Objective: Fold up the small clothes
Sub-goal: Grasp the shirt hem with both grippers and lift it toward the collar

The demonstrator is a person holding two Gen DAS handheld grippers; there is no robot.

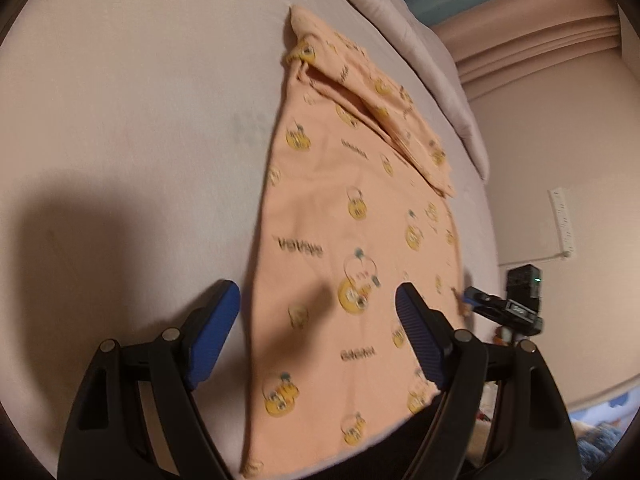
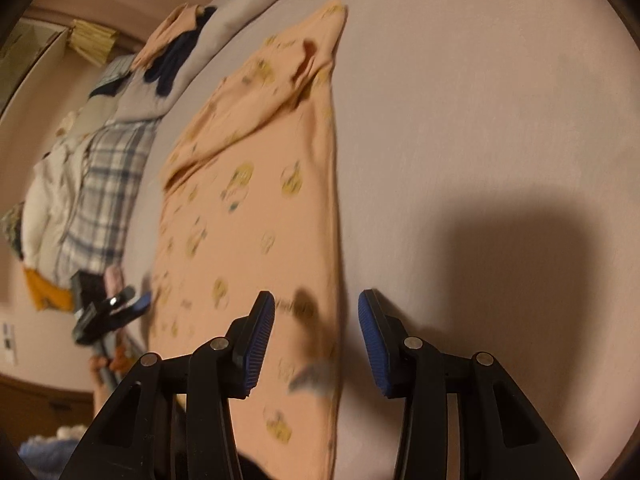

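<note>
A small peach garment (image 1: 344, 216) with yellow cartoon prints lies flat on the pale bed sheet (image 1: 120, 120), its far end folded over into a narrow flap (image 1: 384, 108). My left gripper (image 1: 318, 316) is open just above the garment's near end, its left finger over the sheet and its right finger over the cloth. In the right wrist view the same garment (image 2: 256, 208) runs away from me. My right gripper (image 2: 316, 340) is open over the garment's right edge, holding nothing. The right gripper also shows in the left wrist view (image 1: 504, 304), and the left gripper in the right wrist view (image 2: 112, 312).
A grey duvet (image 1: 400, 28) lies bunched along the far side of the bed. In the right wrist view a pile of other clothes, including a plaid shirt (image 2: 104, 184) and a dark item (image 2: 176, 56), lies at the left. A white power strip (image 1: 562, 220) hangs on the wall.
</note>
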